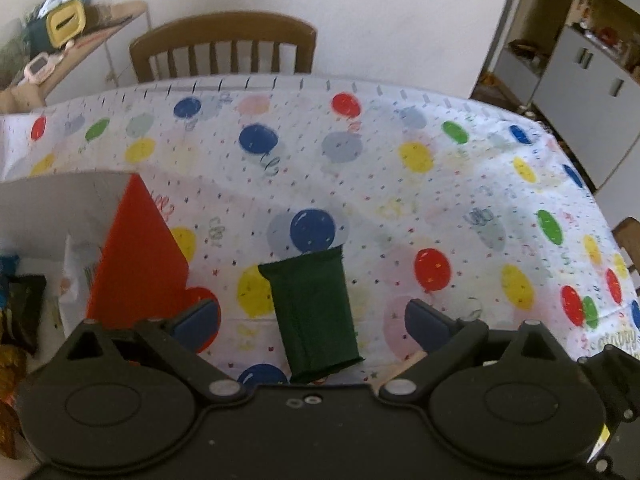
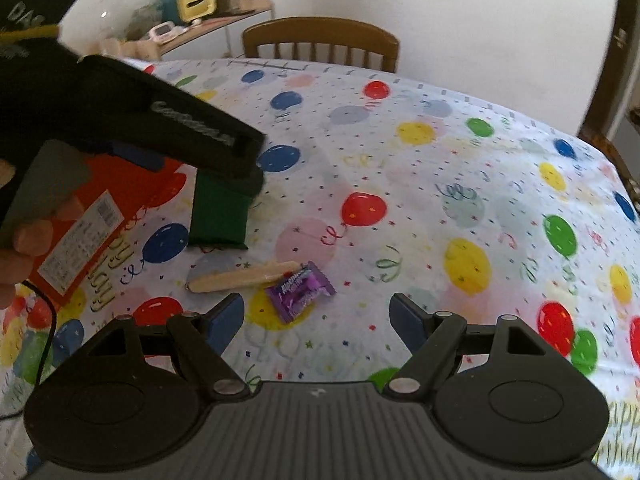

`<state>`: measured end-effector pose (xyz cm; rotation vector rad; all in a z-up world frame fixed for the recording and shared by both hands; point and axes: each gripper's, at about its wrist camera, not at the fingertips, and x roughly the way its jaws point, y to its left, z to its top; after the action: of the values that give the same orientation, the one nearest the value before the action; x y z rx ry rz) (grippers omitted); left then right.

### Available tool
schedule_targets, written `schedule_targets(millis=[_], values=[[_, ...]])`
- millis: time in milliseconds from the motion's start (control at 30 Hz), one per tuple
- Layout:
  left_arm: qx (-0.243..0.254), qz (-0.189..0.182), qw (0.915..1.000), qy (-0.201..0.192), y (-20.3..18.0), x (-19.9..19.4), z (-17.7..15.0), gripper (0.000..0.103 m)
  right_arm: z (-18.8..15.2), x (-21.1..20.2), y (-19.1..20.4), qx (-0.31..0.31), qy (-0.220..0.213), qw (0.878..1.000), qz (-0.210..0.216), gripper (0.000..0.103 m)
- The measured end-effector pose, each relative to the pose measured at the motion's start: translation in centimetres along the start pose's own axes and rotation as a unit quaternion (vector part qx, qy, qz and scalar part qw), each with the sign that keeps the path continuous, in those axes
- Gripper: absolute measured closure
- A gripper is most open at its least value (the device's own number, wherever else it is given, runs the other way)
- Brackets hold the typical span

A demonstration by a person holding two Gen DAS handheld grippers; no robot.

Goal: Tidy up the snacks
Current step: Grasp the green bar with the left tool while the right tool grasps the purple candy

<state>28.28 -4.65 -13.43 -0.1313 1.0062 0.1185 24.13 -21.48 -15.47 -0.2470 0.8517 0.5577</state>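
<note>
Gaping tongs [image 1: 312, 320] straddling green packet [image 1: 314, 312]

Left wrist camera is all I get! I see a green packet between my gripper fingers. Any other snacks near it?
Observer: Yes. The right wrist view shows a purple candy lying on the balloon tablecloth, nearer the camera than your green packet.
Operator: Anything else yummy?
Observer: A long tan wrapped stick lies just left of the candy, between it and the packet.
Operator: Is the other gripper holding something?
Observer: No. The right gripper is open with nothing between its fingers, above the candy.
Operator: What's on that red box?
Observer: A white printed label on the red box, facing the right camera.
</note>
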Motion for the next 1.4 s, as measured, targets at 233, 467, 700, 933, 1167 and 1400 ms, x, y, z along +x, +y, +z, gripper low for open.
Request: schedule_targets(millis=[233, 467, 700, 933, 1167, 1400], values=[[-0.021, 0.008, 0.9995, 0.022, 0.1, 1.8, 0.2, 0.012, 0.4, 1.7, 0.3, -0.033, 0.002, 0.999, 0.015, 0.031], [-0.036, 0.007, 0.9985, 0.040, 0.2, 3.0, 0.4, 0.025, 0.4, 2.9, 0.4, -0.047, 0.008, 0.998, 0.027, 0.046], [-0.048, -0.005, 0.9973, 0.055, 0.3, 3.5, 0.4, 0.043, 0.5, 3.3, 0.4, -0.057, 0.004, 0.998, 0.028, 0.060], [-0.061, -0.020, 0.9959, 0.063, 0.8, 3.8, 0.3, 0.060, 0.6, 3.1, 0.6, -0.057, 0.002, 0.998, 0.020, 0.073], [-0.064, -0.027, 0.9954, 0.065, 1.3, 3.5, 0.1, 0.062, 0.2, 2.4, 0.5, -0.043, -0.001, 0.999, 0.010, 0.075], [-0.061, -0.038, 0.9955, 0.061, 1.4, 2.3, -0.3, 0.062, -0.3, 0.5, 0.2, -0.024, -0.008, 1.000, 0.004, 0.075]])
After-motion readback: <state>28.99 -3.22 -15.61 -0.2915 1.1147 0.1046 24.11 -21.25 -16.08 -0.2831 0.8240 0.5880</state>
